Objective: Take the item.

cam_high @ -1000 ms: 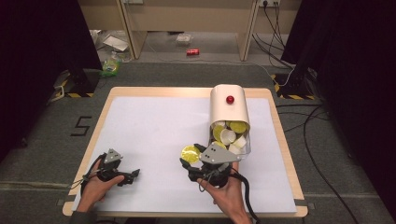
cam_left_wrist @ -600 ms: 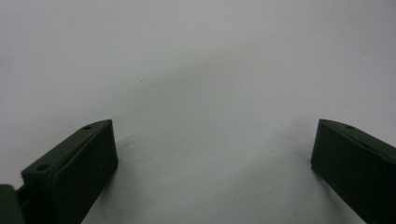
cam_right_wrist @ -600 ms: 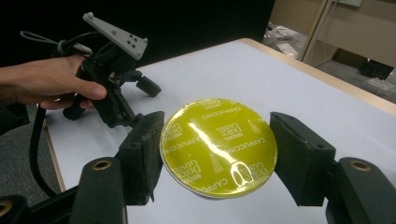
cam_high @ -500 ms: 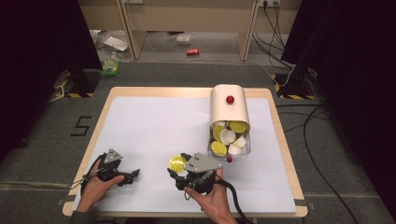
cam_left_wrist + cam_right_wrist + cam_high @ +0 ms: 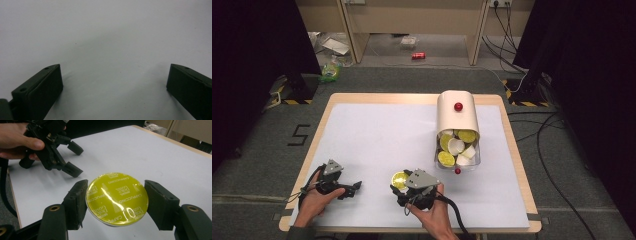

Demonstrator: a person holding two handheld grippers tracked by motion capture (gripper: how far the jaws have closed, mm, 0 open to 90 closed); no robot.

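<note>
A yellow foil-topped coffee capsule [image 5: 117,198] printed "Cappuccino" sits between the pads of my right gripper [image 5: 116,195], which is shut on it just above the white table. In the high view that gripper [image 5: 404,186] holds the capsule [image 5: 400,179] near the table's front middle. My left gripper [image 5: 354,186] rests low at the front left, open, with bare table between its fingers [image 5: 42,87]. It also shows in the right gripper view, the left gripper [image 5: 75,160] held by a hand.
A cream container [image 5: 457,115] with a red knob [image 5: 458,106] lies on its side at the right. Its clear mouth [image 5: 457,162] holds several yellow and white capsules. A small red ball [image 5: 457,171] lies just before it. The wooden table edge [image 5: 412,96] borders the white top.
My right gripper has moved left and down, away from the container's mouth, carrying the yellow capsule. The left gripper has stayed where it was.
</note>
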